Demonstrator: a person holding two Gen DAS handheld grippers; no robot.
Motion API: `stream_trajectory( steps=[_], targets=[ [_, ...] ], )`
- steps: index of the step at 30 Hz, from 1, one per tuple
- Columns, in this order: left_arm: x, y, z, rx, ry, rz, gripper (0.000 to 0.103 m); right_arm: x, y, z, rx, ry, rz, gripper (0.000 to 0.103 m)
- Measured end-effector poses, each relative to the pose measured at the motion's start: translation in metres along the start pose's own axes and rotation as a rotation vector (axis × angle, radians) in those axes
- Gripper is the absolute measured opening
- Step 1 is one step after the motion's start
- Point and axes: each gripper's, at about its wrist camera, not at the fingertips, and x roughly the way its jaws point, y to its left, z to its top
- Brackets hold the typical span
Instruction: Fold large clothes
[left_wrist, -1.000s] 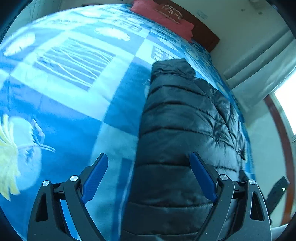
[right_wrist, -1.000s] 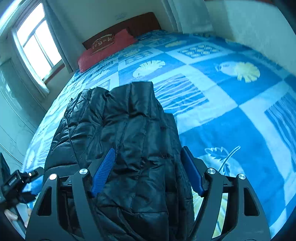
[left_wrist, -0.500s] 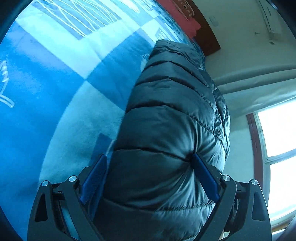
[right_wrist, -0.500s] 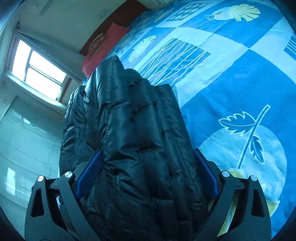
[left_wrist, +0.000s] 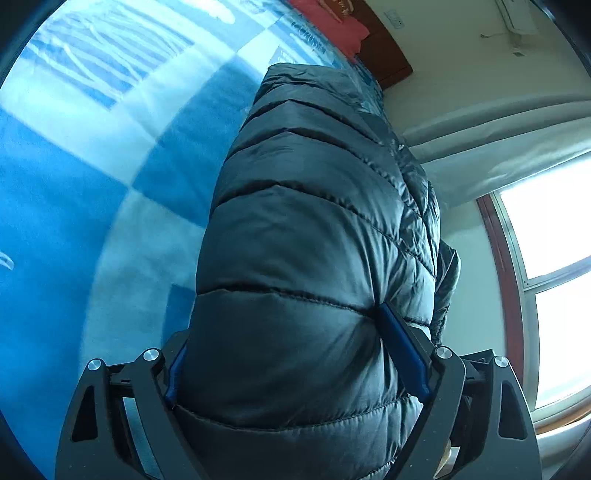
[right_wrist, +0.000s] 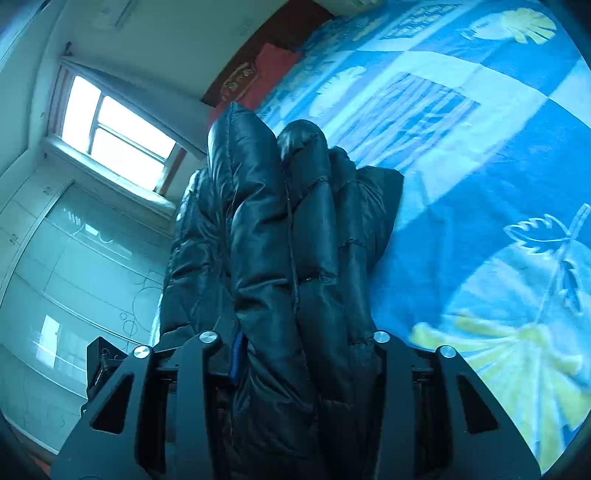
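A black quilted puffer jacket (left_wrist: 314, 229) lies folded lengthwise on a bed with a blue patterned blanket (left_wrist: 92, 166). My left gripper (left_wrist: 291, 354) has its blue-padded jaws pressed into the near end of the jacket, the padding bulging between them. The jacket also shows in the right wrist view (right_wrist: 280, 240), bunched in thick folds. My right gripper (right_wrist: 303, 354) is shut on those folds, and the near end of the jacket is lifted off the blanket (right_wrist: 480, 184).
A red pillow (left_wrist: 332, 18) and dark wooden headboard (left_wrist: 388, 62) are at the far end of the bed. A window (right_wrist: 110, 129) with curtains and a glass-fronted wardrobe (right_wrist: 74, 277) stand beside the bed.
Both grippers moved forward onto the jacket's near end and closed on it. The jacket end has risen off the blanket and both cameras tilted upward.
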Motion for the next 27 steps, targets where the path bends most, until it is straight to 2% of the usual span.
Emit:
stream_trajectory(
  steps=[4, 9, 13, 19, 22, 27],
  targets=[
    [-0.023, 0.010, 0.014, -0.010, -0.037, 0.005, 0.084, 0.023, 0.027, -0.001, -0.034, 0.013, 0.048, 0.036],
    [-0.055, 0.031, 0.025, -0.028, -0.085, 0.033, 0.084, 0.063, 0.053, -0.014, -0.043, 0.076, 0.098, 0.036],
    [-0.057, 0.058, 0.028, -0.072, -0.076, 0.024, 0.083, 0.076, 0.058, -0.014, -0.061, 0.088, 0.080, 0.037],
    [-0.058, 0.065, 0.028, -0.068, -0.070, 0.014, 0.084, 0.078, 0.057, -0.010, -0.058, 0.103, 0.061, 0.041],
    [-0.059, 0.069, 0.028, -0.070, -0.068, 0.010, 0.084, 0.085, 0.058, -0.009, -0.041, 0.113, 0.058, 0.046],
    [-0.076, 0.086, 0.031, -0.094, -0.058, -0.006, 0.085, 0.084, 0.056, -0.006, -0.015, 0.125, 0.053, 0.061]
  ],
)
